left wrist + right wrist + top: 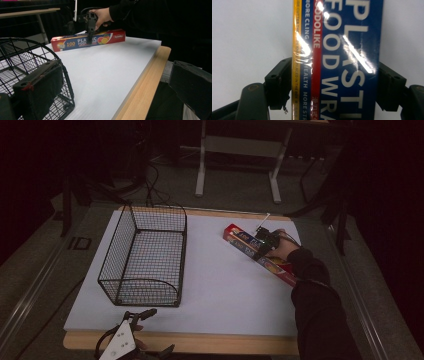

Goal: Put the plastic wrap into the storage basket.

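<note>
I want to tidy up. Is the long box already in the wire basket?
No, the box lies on the white board, off to the right of the wire basket.

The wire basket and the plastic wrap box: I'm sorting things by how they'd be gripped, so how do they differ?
The wire basket is open black mesh you see through; the plastic wrap box is closed, glossy printed card in red and blue. The basket is broad and tall; the box is long, slim and lies flat. The basket stands untouched; the box sits between the jaws of the right gripper. Both rest on the white board.
</note>
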`<state>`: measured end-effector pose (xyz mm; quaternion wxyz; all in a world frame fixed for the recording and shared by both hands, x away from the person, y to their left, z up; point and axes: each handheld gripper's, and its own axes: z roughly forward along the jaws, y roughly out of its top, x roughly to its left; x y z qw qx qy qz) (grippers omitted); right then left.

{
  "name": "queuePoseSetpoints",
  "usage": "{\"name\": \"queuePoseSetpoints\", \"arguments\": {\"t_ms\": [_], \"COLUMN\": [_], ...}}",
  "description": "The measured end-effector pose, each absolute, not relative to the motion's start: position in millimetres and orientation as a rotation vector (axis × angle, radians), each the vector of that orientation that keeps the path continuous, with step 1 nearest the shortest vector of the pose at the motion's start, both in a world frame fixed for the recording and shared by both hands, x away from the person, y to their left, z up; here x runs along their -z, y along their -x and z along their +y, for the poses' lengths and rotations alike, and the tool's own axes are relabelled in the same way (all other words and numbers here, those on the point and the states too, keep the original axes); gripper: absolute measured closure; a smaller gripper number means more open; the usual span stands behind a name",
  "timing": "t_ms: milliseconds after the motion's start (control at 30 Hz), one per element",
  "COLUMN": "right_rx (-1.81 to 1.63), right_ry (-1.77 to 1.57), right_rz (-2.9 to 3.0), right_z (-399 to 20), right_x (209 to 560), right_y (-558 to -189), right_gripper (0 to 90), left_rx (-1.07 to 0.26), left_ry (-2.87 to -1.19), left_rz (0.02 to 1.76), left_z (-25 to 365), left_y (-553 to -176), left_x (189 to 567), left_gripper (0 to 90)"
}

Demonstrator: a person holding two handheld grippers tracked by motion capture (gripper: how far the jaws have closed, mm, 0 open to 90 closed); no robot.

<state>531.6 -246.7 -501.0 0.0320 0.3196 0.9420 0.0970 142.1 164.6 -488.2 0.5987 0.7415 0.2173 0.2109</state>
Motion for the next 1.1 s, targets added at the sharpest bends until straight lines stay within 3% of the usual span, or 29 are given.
{"name": "queuePoseSetpoints", "arguments": {"t_ms": [267, 533, 1100], "right_rx": [-0.225, -0.251, -0.388], "right_ry": [-0.999, -0.968, -1.028], "right_rz": [2.917, 2.885, 2.753], "right_z": [-243.3, -243.1, -222.6], "right_x": [503.7, 494.5, 438.5], "right_y": [-533.4, -529.4, -514.3], "right_gripper": [39.4, 40.1, 40.3], "left_rx": [-0.492, -0.49, -0.486], "left_ry": [-1.723, -1.724, -1.723], "left_rz": [0.504, 0.503, 0.504], "left_z": [164.2, 163.3, 162.6], "left_y": [-141.3, -142.2, -141.9], "left_x": [488.4, 488.7, 488.9], "left_gripper": [0.2, 0.2, 0.2]}}
